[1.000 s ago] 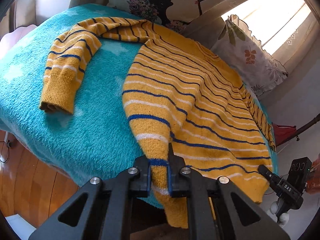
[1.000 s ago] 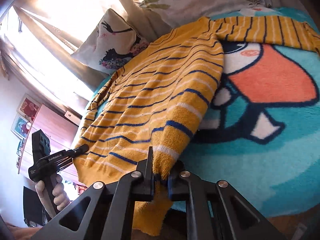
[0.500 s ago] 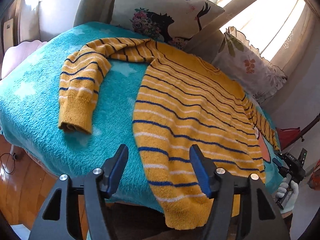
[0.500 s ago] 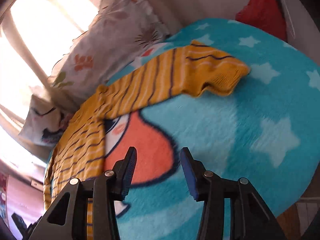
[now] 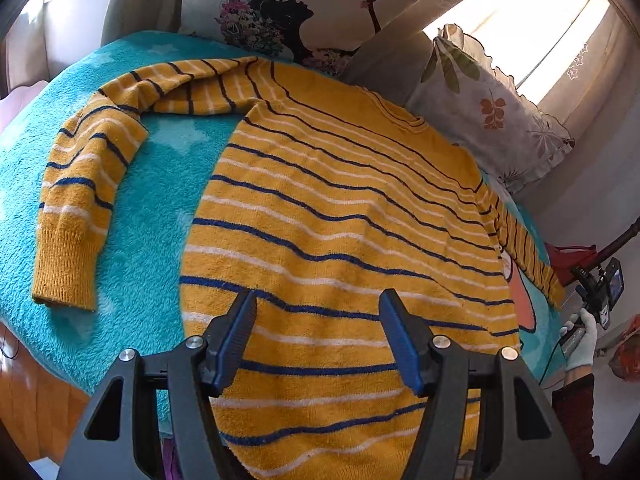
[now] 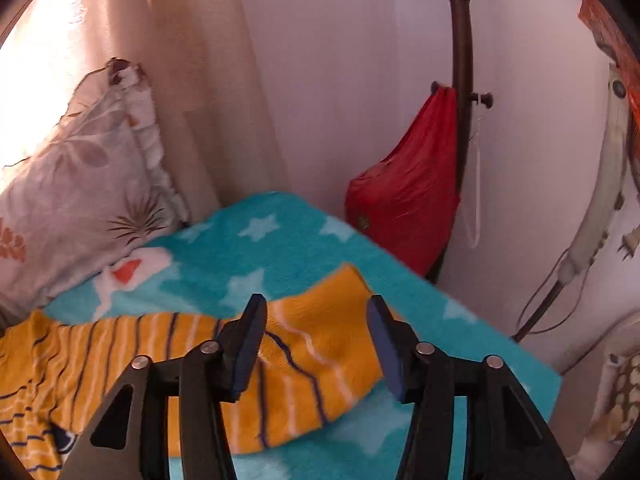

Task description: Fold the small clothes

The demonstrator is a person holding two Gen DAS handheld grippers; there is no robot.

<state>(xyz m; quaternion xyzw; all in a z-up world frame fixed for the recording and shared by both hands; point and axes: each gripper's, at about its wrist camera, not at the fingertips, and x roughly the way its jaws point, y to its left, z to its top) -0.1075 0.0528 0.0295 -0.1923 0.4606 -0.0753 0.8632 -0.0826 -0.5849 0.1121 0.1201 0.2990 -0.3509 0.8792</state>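
Striped yellow sweater (image 5: 340, 220) flat on teal blanket (image 5: 152, 216), left gripper (image 5: 318, 340) fingers apart above hem

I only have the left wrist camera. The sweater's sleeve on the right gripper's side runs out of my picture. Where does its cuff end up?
Observer: The cuff lies flat on the teal blanket, short of the blanket's edge.
Operator: Is the right gripper holding it?
Observer: No. The right gripper hangs over the cuff with its jaws opening. The cuff shows between them, but the pads are not pressing on it.
Operator: What is beyond that corner?
Observer: A red bag hangs from a dark pole just past the blanket, against the wall.
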